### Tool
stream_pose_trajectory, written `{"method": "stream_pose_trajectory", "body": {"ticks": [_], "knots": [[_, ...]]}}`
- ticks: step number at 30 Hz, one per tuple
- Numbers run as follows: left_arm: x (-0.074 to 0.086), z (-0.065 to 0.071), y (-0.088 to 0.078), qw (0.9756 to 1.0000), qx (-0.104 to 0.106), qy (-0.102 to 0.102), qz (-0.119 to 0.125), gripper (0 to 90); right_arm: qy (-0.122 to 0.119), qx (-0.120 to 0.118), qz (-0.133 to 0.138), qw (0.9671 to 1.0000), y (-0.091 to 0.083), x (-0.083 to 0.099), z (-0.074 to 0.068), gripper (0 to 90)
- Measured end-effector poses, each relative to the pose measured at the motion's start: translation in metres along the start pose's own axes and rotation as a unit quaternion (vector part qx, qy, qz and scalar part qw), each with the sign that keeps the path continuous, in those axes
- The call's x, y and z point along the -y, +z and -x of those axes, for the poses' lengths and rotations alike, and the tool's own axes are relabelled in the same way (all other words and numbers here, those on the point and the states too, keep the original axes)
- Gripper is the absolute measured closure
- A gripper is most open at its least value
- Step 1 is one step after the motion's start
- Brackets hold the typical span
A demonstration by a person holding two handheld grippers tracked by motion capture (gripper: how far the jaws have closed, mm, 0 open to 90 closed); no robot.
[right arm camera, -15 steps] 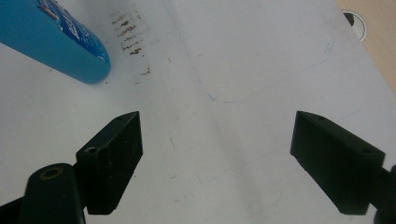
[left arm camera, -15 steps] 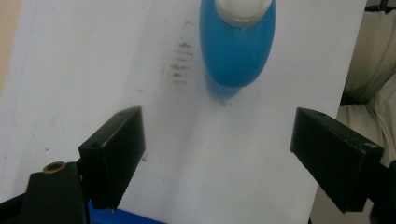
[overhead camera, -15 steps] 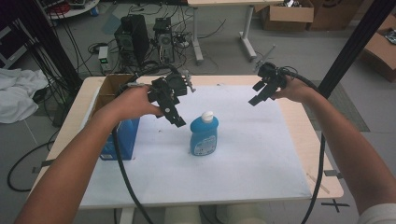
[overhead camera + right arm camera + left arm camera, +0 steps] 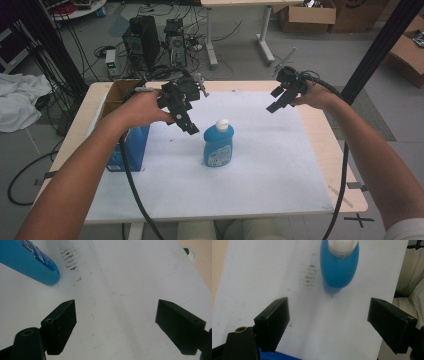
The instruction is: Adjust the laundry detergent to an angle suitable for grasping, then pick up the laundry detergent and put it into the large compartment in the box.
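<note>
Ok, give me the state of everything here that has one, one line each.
Bottle: upright on the white sheet, cap on, not held.
Cardboard box: open at the top.
Left gripper: open, above the sheet beside the bottle.
Right gripper: open, in the air, nothing between its fingers.

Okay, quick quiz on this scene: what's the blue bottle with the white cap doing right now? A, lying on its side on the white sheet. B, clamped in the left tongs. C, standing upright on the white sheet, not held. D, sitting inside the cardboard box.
C: the blue bottle stands upright on the white sheet, and the left tongs hover open beside it without touching.
</note>
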State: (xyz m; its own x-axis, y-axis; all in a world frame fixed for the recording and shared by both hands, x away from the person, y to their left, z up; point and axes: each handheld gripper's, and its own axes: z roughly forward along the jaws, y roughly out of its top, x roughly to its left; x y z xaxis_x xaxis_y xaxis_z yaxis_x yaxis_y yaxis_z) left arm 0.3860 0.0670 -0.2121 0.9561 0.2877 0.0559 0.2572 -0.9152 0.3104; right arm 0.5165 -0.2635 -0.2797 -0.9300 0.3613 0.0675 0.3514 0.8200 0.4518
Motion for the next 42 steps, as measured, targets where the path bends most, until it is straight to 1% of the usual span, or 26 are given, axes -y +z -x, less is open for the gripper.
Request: {"method": "stream_pose_trajectory", "body": {"ticks": [11,15,17,24,28,30,34,36,42], "knots": [[-0.002,0.002,-0.003,1.0,-0.005,-0.003,0.008,18.5,-0.004,-0.001,0.003,1.0,-0.003,0.0,-0.003,17.5],[-0.003,0.002,-0.005,1.0,-0.004,-0.002,0.005,18.6,0.001,0.0,0.006,1.0,-0.004,0.001,-0.002,17.0],[-0.003,0.003,-0.006,1.0,-0.006,0.0,0.005,18.6,-0.002,-0.002,0.004,1.0,-0.004,0.001,-0.003,17.4],[-0.001,0.001,-0.006,1.0,-0.006,-0.003,0.005,18.5,-0.001,-0.002,0.003,1.0,-0.003,0.0,-0.003,17.1],[-0.003,0.0,-0.007,1.0,-0.006,-0.003,0.005,18.5,-0.002,-0.003,0.002,1.0,-0.003,0.001,-0.003,17.1],[-0.005,0.002,-0.007,0.9999,-0.006,0.0,0.008,18.5,-0.002,-0.001,0.004,1.0,-0.004,0.001,-0.003,17.1],[-0.006,0.003,-0.008,1.0,-0.006,0.0,0.007,18.4,-0.002,-0.001,0.005,1.0,-0.006,0.001,-0.003,17.3],[-0.007,0.004,-0.009,0.9999,-0.005,0.001,0.01,18.3,-0.001,0.0,0.006,1.0,-0.006,0.0,-0.003,17.3],[-0.011,0.006,-0.011,0.9999,-0.012,0.001,0.01,18.2,-0.004,-0.001,0.005,1.0,-0.006,0.0,-0.004,17.3]]}}
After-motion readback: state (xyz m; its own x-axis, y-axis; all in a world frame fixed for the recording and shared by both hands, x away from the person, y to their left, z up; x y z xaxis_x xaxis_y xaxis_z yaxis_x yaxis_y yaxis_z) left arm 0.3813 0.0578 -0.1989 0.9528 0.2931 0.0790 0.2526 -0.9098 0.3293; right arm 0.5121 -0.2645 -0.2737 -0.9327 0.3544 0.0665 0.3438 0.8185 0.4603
